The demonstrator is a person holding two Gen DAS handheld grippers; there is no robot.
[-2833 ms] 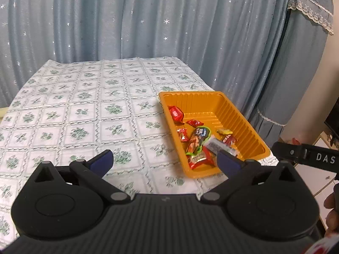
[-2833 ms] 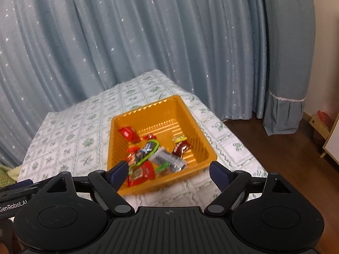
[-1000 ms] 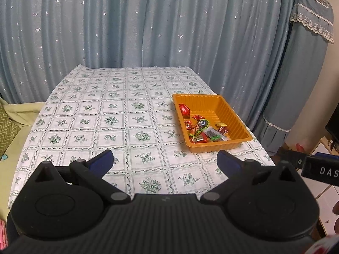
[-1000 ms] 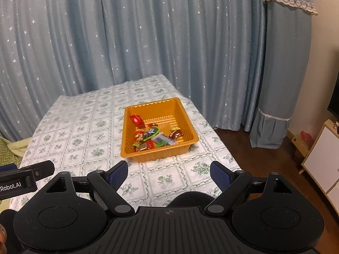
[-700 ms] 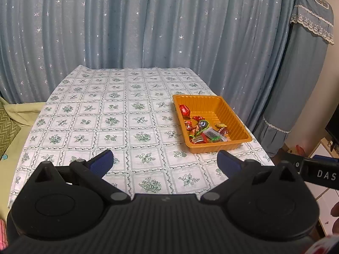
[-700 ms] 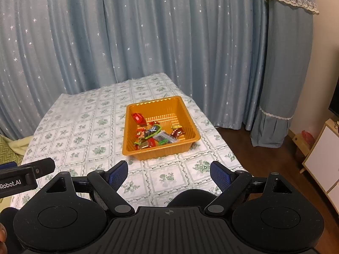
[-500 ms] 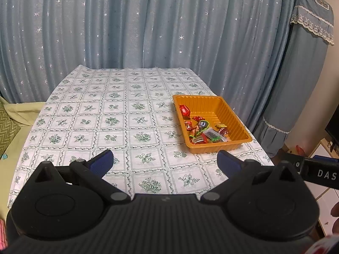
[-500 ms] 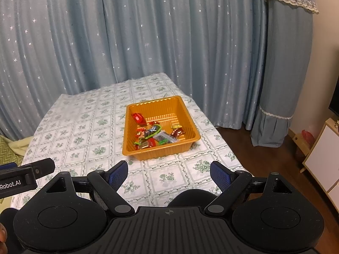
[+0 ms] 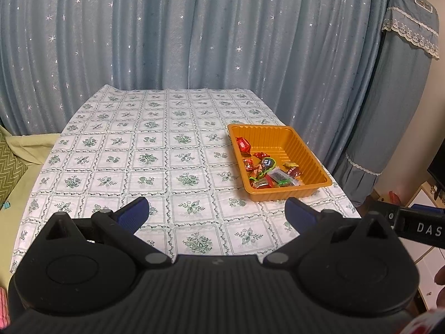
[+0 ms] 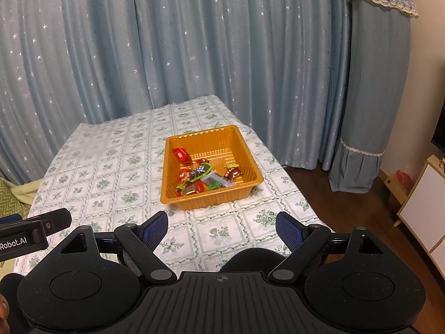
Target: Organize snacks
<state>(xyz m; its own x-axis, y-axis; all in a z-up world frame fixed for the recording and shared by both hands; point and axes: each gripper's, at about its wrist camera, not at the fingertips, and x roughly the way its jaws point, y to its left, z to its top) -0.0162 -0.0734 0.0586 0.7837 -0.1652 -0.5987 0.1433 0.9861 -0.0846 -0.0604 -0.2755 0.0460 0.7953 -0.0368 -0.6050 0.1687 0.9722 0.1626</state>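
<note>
The left gripper and right gripper hang wide apart and empty above the near table edge, well short of the orange tray holding the snacks, blue curtains behind

A table under a white tablecloth printed with green floral squares fills the middle of both views, and blue-grey curtains flecked with small white stars hang right behind its far edge. To the far right stands something tall under a matching blue cover with lace trim and a ruffled hem, possibly a fan, though the fabric hides it completely. At the near right a white cabinet with a pale wood frame sits on the dark wooden floor, while at the left edge a green zigzag cushion lies on yellowish fabric.
</note>
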